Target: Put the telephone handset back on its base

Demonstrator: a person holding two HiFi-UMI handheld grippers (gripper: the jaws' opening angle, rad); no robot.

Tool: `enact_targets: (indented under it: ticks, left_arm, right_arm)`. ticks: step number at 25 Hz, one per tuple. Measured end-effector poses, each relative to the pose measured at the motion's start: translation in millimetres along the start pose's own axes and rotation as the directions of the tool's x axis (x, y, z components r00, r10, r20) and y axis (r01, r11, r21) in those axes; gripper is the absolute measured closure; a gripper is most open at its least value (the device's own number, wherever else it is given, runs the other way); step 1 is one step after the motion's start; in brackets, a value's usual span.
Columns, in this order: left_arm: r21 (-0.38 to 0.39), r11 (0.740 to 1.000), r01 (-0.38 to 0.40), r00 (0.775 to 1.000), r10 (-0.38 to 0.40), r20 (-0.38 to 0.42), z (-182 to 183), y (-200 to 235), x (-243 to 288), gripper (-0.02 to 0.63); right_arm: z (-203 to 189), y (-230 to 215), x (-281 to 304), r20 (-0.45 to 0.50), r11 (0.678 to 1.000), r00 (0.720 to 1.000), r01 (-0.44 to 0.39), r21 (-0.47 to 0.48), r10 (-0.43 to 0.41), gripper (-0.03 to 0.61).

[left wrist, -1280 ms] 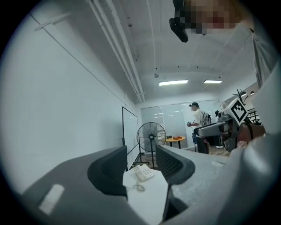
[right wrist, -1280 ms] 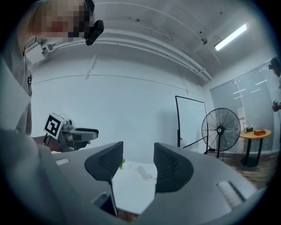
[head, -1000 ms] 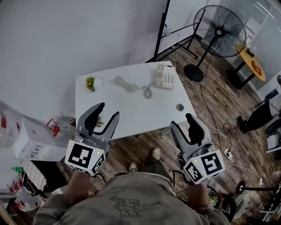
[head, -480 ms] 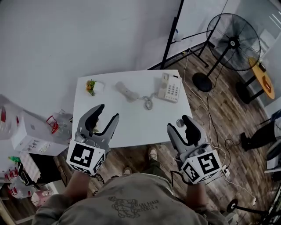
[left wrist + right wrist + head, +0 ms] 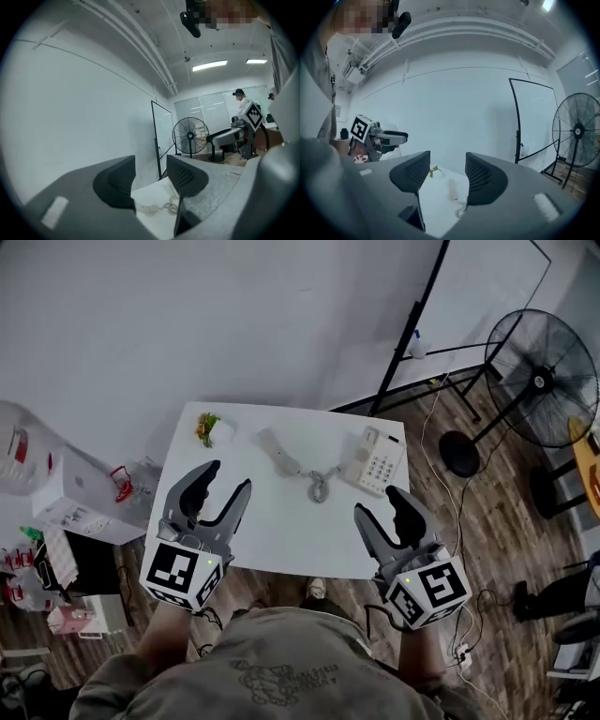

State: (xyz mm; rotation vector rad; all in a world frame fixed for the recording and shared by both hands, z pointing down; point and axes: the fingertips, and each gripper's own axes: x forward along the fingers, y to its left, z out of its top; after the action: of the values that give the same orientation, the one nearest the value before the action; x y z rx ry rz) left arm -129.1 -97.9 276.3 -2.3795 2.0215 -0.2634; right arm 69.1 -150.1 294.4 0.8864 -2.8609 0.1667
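A white telephone handset (image 5: 279, 454) lies off its base on the white table (image 5: 281, 531), joined by a coiled cord (image 5: 321, 486) to the white keypad base (image 5: 379, 461) at the table's far right. The handset (image 5: 451, 189) also shows between the right gripper's jaws, far off, and again as the handset (image 5: 147, 207) in the left gripper view. My left gripper (image 5: 223, 484) hovers over the table's near left, open and empty. Over the near right corner my right gripper (image 5: 382, 505) is open and empty too.
A small potted plant (image 5: 207, 426) stands at the table's far left corner. A standing fan (image 5: 544, 381) and a black frame stand (image 5: 412, 329) are on the wood floor to the right. White boxes and clutter (image 5: 80, 498) crowd the floor left of the table.
Both grippers have moved in over the table's near edge; the view has swung, so the table now sits centred below them. Both jaws stay open and empty.
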Motion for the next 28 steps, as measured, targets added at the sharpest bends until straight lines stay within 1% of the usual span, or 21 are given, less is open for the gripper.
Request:
enact_targets:
  ticks: [4,6,9,13,18,28]
  left_arm:
    - [0.019,0.997,-0.078,0.996,0.079,-0.036,-6,-4,8,0.416]
    - [0.032,0.993,-0.114,0.992,0.115,-0.055,-9,-7,10,0.402]
    - [0.024,0.989,-0.149,0.986,0.15,-0.067,-13,-12,12,0.402]
    - [0.018,0.983,-0.181,0.978,0.182,-0.099,-22,-12,11,0.402]
    - [0.021,0.981,-0.192,0.974,0.193,-0.116,-25,-2,12,0.402]
    - [0.01,0.989,-0.146,0.978,0.146,-0.147,-35,25,26,0.402]
  right_arm:
    - [-1,-15,12,-0.02,0.997,0.997,-0.081,-0.019,0.081,0.316]
    - [-2,-19,17,-0.029,0.992,0.993,-0.119,-0.031,0.119,0.316]
    - [-5,-26,23,-0.038,0.986,0.987,-0.161,-0.04,0.159,0.316]
    - [-12,-31,33,-0.052,0.981,0.98,-0.192,-0.034,0.19,0.316]
    - [-16,-27,47,-0.068,0.977,0.975,-0.212,-0.031,0.21,0.316]
    - [-31,-24,80,-0.125,0.987,0.979,-0.162,0.007,0.162,0.313]
